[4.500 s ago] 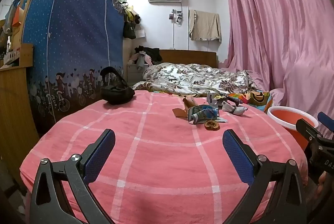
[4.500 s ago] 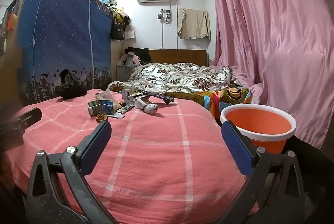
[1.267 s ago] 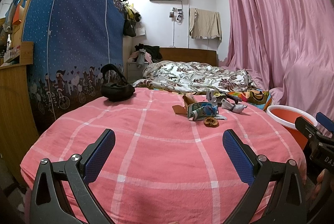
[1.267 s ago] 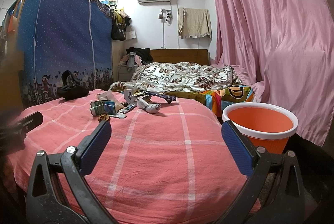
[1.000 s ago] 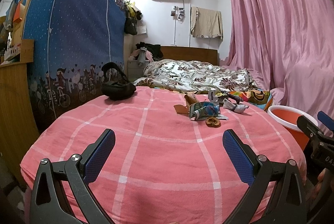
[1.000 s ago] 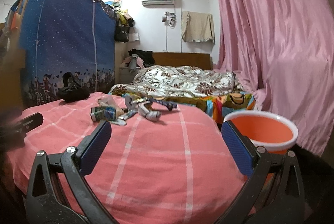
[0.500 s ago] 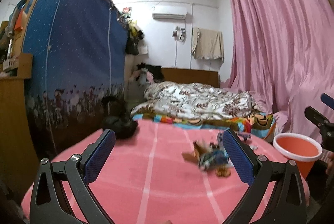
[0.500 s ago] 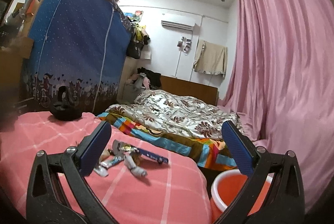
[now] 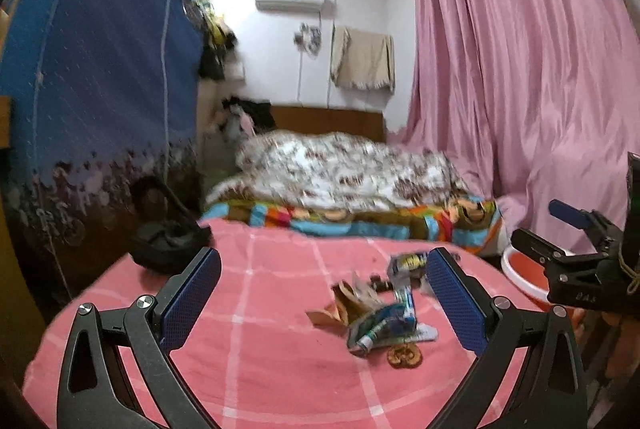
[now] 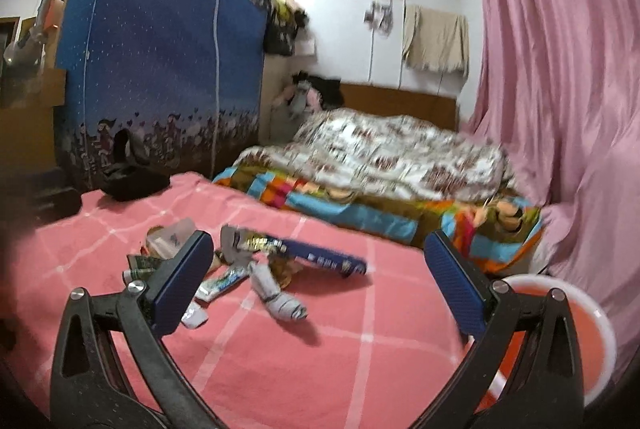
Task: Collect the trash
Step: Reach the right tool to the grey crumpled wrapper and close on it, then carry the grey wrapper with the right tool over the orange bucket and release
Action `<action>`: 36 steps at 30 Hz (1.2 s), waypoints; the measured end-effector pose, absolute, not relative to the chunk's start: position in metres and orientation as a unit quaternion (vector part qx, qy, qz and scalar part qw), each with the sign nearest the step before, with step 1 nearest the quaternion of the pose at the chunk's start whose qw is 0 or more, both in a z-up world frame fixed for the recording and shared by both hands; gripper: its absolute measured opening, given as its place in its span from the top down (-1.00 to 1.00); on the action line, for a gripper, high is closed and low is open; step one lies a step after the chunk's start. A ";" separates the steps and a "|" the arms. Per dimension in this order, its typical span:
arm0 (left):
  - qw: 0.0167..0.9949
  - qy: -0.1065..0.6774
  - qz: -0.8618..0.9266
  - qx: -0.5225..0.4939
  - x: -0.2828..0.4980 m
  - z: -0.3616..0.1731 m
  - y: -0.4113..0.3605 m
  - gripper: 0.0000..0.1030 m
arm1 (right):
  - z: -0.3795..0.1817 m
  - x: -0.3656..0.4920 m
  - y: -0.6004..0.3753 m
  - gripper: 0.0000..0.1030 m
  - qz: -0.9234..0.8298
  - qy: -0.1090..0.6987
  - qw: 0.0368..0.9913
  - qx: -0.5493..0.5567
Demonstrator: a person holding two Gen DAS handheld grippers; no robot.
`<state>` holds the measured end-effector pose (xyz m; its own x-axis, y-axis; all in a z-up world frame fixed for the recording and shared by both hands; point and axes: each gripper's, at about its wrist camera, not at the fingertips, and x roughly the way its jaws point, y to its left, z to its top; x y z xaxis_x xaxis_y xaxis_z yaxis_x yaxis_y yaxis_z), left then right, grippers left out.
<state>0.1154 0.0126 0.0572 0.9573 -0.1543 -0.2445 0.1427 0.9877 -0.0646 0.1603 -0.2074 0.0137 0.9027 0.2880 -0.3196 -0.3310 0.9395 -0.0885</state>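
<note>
A pile of trash [image 9: 380,317] lies on the pink checked cover [image 9: 256,357]: crumpled wrappers, tubes and a brown scrap. In the right wrist view the same pile [image 10: 224,269] shows a long blue box [image 10: 320,259] and a grey twisted wrapper [image 10: 280,299]. My left gripper [image 9: 320,303] is open and empty, above the cover just short of the pile. My right gripper [image 10: 316,287] is open and empty, above the pile's right part; it also shows in the left wrist view [image 9: 560,241]. An orange bucket [image 10: 560,333] stands low at the right.
A black bag [image 9: 164,241] lies on the cover's far left. A blue fabric wardrobe [image 10: 160,61] stands at the left. A bed with a patterned quilt [image 10: 392,149] is behind. Pink curtains [image 9: 520,69] hang at the right.
Both grippers have risen, moved forward toward the pile and tilted down. The trash is now nearer and lower in both views. Both stay open.
</note>
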 end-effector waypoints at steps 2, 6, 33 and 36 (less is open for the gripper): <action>0.984 0.156 -0.085 -0.021 0.127 0.050 0.007 -0.90 | 0.004 0.169 -0.205 -1.00 0.166 0.184 0.966 -0.074; 0.970 0.214 -0.111 -0.018 0.148 0.040 -0.003 -0.53 | -0.014 0.187 -0.201 -1.00 0.184 0.243 0.950 -0.071; 0.924 0.328 -0.196 0.006 0.172 0.026 -0.026 0.84 | -0.028 0.191 -0.205 0.45 0.242 0.278 0.929 -0.019; 0.936 0.294 -0.195 0.001 0.162 0.035 -0.025 0.84 | -0.009 0.177 -0.218 0.45 0.230 0.221 0.948 -0.006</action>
<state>0.1625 -0.0251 0.0347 0.7507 -0.3639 -0.5514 0.3657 0.9240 -0.1120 0.1769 -0.2180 -0.0093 0.7967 0.4325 -0.4221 -0.4377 0.8946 0.0905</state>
